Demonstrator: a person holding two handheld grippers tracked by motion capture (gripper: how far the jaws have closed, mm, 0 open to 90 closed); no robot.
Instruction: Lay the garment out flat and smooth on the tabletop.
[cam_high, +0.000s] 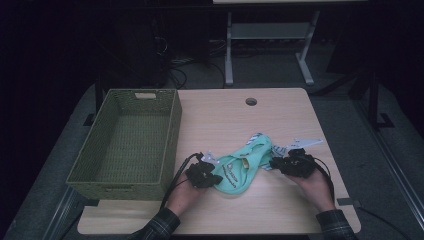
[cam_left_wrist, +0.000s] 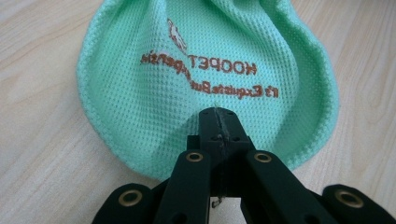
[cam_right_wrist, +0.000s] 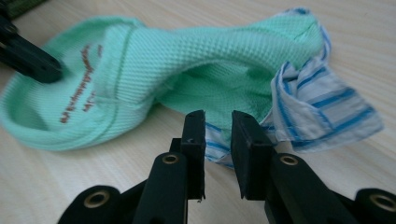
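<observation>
Left of garment (cam_high: 243, 165): woven basket (cam_high: 131, 141), tabletop (cam_high: 280, 115).

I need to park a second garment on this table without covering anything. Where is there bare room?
Free: the far tabletop between the wicker basket and the right edge, around the cable hole, and the near strip between the person's forearms. The basket itself looks empty. Crowded: the middle, where the mint garment, left gripper and right gripper sit.
</observation>
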